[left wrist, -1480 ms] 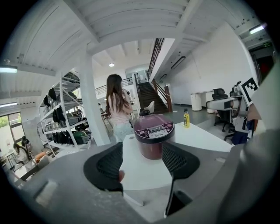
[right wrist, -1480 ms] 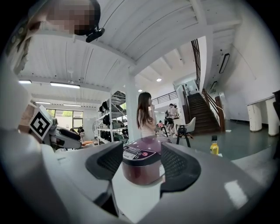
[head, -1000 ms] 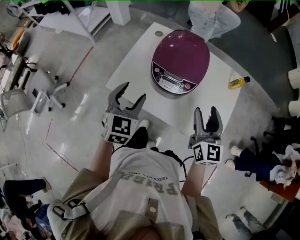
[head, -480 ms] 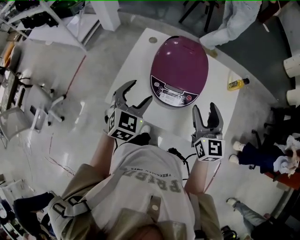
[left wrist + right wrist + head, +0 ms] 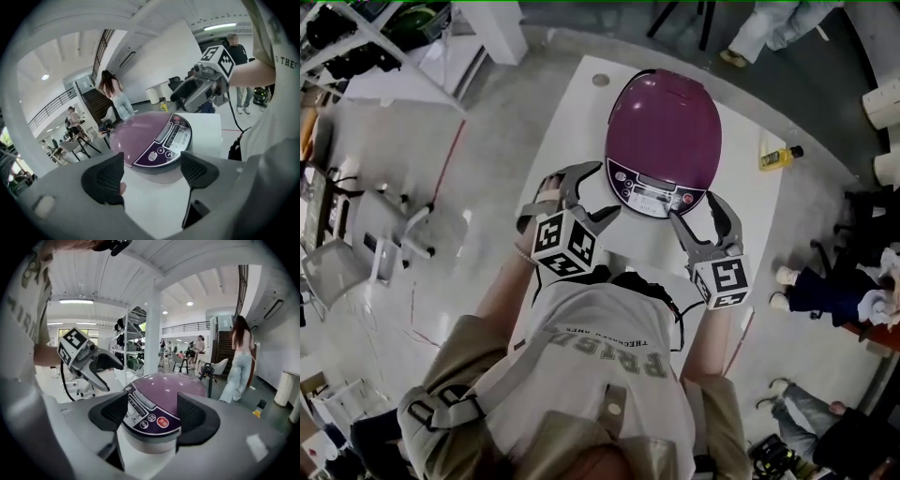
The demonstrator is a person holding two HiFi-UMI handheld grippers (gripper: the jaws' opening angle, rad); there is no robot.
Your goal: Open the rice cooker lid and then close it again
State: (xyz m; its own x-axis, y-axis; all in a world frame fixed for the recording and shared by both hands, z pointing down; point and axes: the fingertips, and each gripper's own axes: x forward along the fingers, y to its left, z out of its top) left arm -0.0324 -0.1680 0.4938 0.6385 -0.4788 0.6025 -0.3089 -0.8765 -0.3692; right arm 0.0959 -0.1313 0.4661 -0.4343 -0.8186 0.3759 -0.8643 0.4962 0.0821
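Print on the rice cooker (image 5: pixel 664 131) — and on the bottle (image 5: pixel 775 157) — is too small to read.

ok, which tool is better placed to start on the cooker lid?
Right, probably. The right tool frames the control panel of the rice cooker squarely and close between its jaws; the left tool sees it farther off, skewed. Both have just been opening, gripping nothing.

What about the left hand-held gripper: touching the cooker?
Cannot tell. Left gripper view: the left hand-held gripper, jaws just opening with nothing between them, has one pad overlapping the rice cooker's edge; no plain gap.
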